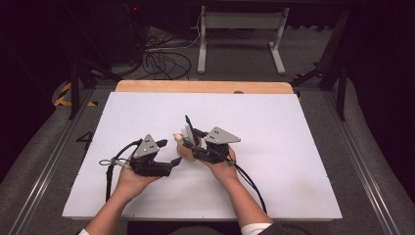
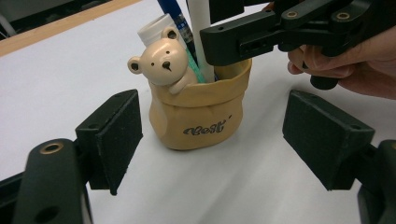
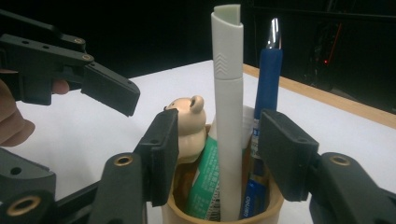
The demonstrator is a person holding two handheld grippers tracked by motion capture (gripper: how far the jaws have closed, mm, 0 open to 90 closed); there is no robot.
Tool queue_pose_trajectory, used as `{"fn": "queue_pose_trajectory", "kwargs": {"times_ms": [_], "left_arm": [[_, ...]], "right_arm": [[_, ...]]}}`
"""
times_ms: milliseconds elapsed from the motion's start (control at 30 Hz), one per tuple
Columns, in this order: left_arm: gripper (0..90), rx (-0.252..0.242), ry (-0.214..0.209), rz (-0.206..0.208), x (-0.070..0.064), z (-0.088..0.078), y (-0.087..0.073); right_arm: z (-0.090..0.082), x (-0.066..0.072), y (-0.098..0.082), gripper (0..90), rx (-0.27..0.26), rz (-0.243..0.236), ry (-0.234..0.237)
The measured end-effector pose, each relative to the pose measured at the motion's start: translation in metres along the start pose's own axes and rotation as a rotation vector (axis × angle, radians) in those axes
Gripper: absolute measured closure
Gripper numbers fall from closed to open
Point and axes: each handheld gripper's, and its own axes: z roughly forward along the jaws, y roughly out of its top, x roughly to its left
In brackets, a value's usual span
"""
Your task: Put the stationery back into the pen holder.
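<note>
A tan pouch-shaped pen holder (image 1: 183,148) (image 2: 201,116) with a bear figure (image 2: 161,63) (image 3: 189,126) on its rim stands mid-board. It holds a tall white pen (image 3: 229,116) (image 2: 201,32), a blue pen (image 3: 268,79), a green item (image 3: 205,182) and a white tube (image 2: 154,30). My left gripper (image 1: 169,152) (image 2: 222,135) is open, its pads on either side of the holder and clear of it. My right gripper (image 1: 191,144) (image 3: 219,149) is open above the holder's mouth, its pads flanking the white pen with small gaps.
The holder stands on a white board (image 1: 274,147) over a wooden table (image 1: 205,86). Beyond the table's far edge are a white metal frame (image 1: 240,22) and loose cables (image 1: 166,61) on the floor. Both hands sit close together near the board's middle.
</note>
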Motion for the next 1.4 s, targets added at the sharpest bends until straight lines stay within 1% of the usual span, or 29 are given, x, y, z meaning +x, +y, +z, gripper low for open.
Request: {"fn": "queue_pose_trajectory", "kwargs": {"times_ms": [200, 333, 433, 633, 733, 800, 867, 967, 1400], "left_arm": [[20.0, -0.006, 0.001, -0.005, 0.001, -0.001, 0.000], [19.8, -0.004, -0.003, -0.001, 0.000, -0.001, 0.000], [19.7, -0.002, -0.005, 0.003, 0.000, -0.001, 0.000], [19.4, -0.008, -0.001, 0.002, 0.001, -0.002, 0.000], [19.3, -0.007, 0.003, 0.005, 0.002, -0.003, 0.000], [19.2, -0.011, 0.006, 0.000, 0.002, -0.004, 0.000], [19.1, -0.012, 0.007, 0.001, 0.003, -0.005, 0.000], [19.1, -0.015, 0.006, 0.002, 0.003, -0.005, 0.000], [18.6, -0.029, 0.012, 0.005, 0.003, -0.007, 0.000]], "right_arm": [[-0.003, -0.003, 0.002, 42.7, -0.011, 0.010, -0.016], [-0.005, -0.004, 0.003, 34.8, -0.020, 0.030, -0.022], [-0.006, -0.005, 0.004, 30.9, -0.025, 0.036, -0.028], [-0.009, -0.006, 0.007, 24.7, -0.043, 0.040, -0.023], [-0.010, -0.006, 0.007, 20.9, -0.042, 0.045, -0.020], [-0.012, -0.006, 0.008, 18.8, -0.038, 0.049, -0.019], [-0.013, -0.006, 0.008, 16.9, -0.038, 0.046, -0.022], [-0.016, -0.007, 0.010, 13.4, -0.045, 0.054, -0.029], [-0.032, -0.015, 0.011, 6.0, -0.029, 0.065, -0.037]]}}
